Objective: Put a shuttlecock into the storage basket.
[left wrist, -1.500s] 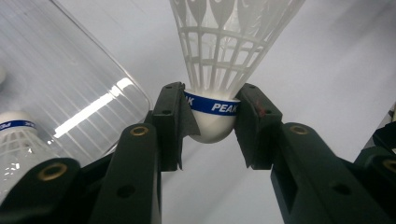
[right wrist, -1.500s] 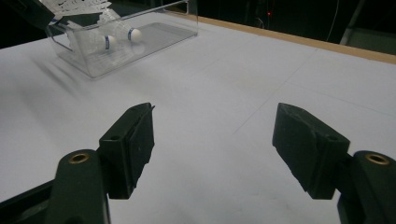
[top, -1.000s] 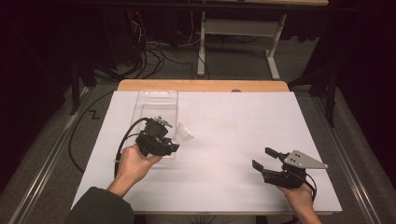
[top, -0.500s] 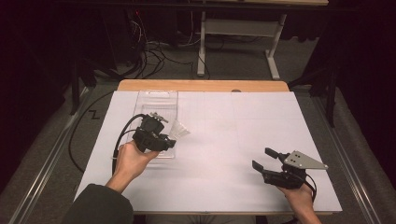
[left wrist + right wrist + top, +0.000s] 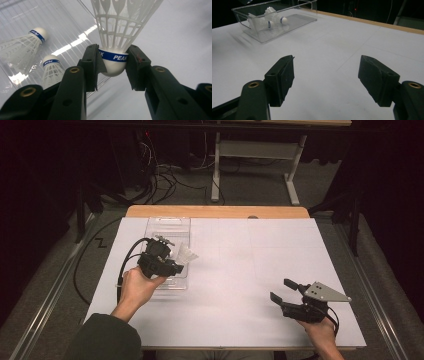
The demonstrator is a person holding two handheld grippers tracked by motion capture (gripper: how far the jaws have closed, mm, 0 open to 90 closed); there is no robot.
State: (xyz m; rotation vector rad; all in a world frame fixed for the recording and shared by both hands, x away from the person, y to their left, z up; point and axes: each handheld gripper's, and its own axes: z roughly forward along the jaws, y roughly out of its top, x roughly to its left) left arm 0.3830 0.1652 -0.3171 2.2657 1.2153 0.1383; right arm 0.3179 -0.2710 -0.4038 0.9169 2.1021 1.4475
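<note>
- Since the earlier high view, the left gripper [image 5: 172, 265] had carried its shuttlecock [image 5: 187, 255] a little up and back along the clear plastic bin [image 5: 170, 222], while the right gripper [image 5: 285, 292] kept still, well apart.
- Left gripper view: jaws clamped the shuttlecock's [image 5: 113, 62] cork, skirt pointing away; two shuttlecocks [image 5: 51, 71] lay in the bin off to the jaws' left, so two looked done and this one remained.
- Right gripper view: jaws stood wide over bare table, nothing between them, the bin [image 5: 244, 25] far ahead.
</note>
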